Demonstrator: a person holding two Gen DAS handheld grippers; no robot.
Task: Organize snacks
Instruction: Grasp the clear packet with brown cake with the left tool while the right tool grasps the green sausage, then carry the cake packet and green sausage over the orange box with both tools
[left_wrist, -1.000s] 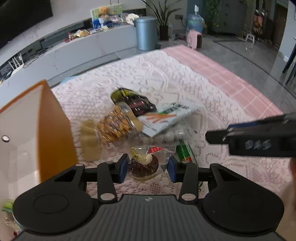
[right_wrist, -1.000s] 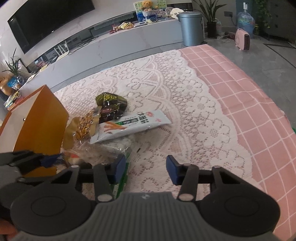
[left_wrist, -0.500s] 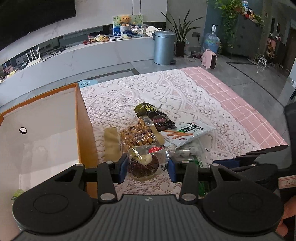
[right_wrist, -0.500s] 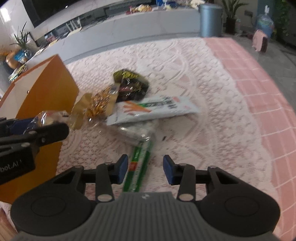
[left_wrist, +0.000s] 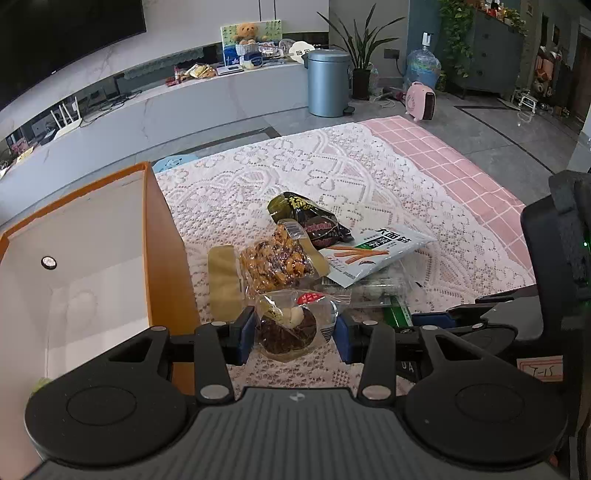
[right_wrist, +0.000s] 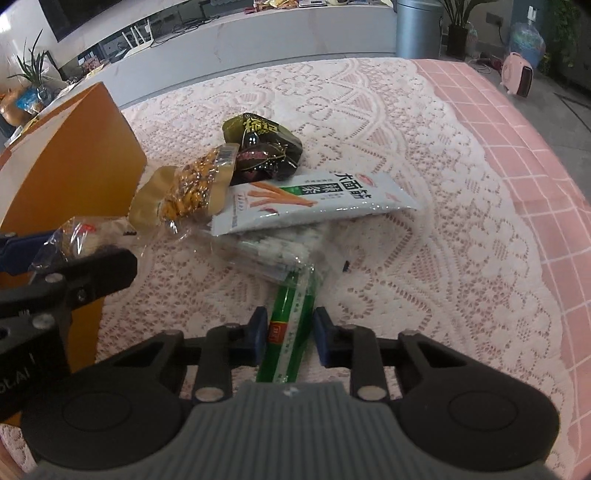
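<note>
- The orange box at left of the left wrist view stands open, its white inside nearly bare.
- The left gripper pinches a clear-wrapped chocolate cake beside the box.
- The right gripper has been closing its jaws around a green packet on the table; contact unclear.

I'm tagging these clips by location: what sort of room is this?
Most likely a home living room: a big dark TV screen above a long white media console, potted plants, and a lace-covered table.
</note>
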